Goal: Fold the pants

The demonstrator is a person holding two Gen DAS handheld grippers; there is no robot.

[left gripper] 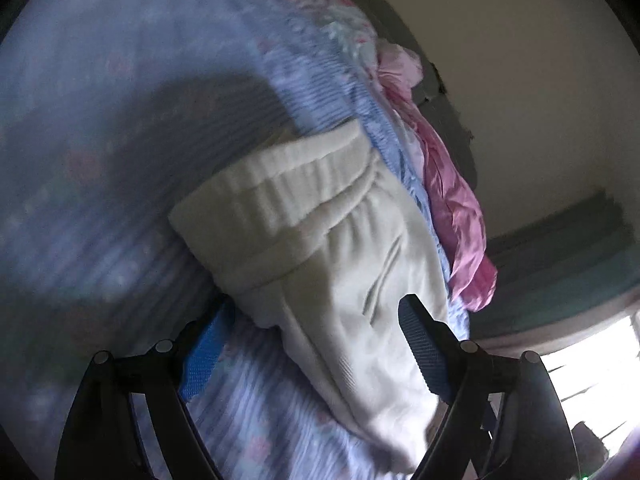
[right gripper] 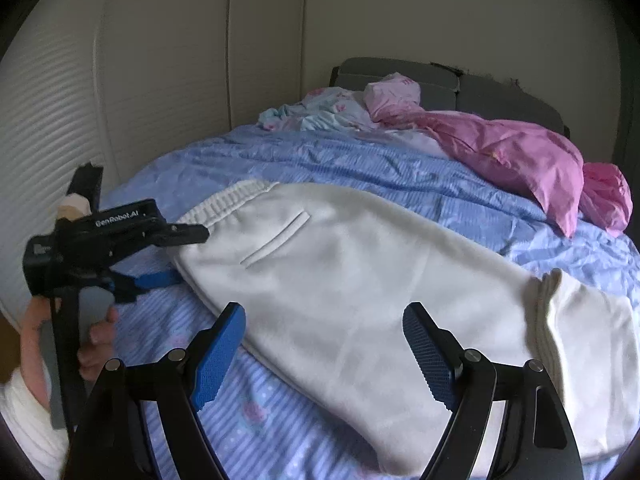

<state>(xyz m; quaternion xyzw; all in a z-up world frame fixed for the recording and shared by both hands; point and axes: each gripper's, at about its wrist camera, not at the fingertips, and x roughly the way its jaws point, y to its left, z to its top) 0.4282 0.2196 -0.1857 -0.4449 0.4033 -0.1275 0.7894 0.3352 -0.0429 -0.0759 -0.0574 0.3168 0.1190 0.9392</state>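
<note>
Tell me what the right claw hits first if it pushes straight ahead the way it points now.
Most likely the white pants. The right claw is open, angled down, and the pants lie spread on the blue bedspread right between its fingers. Depth is unclear, but nothing else shows in between.

left gripper (left gripper: pixel 316 344) agape, right gripper (right gripper: pixel 324 354) likewise (both empty)

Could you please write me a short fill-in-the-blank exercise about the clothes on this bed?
1. The pants lying on the bed are ____ in colour.
2. They lie on a striped ____ bedsheet.
3. The crumpled quilt near the headboard is ____.
4. The right tool is ____, gripping nothing.

Missing words: white; blue; pink; open
</note>
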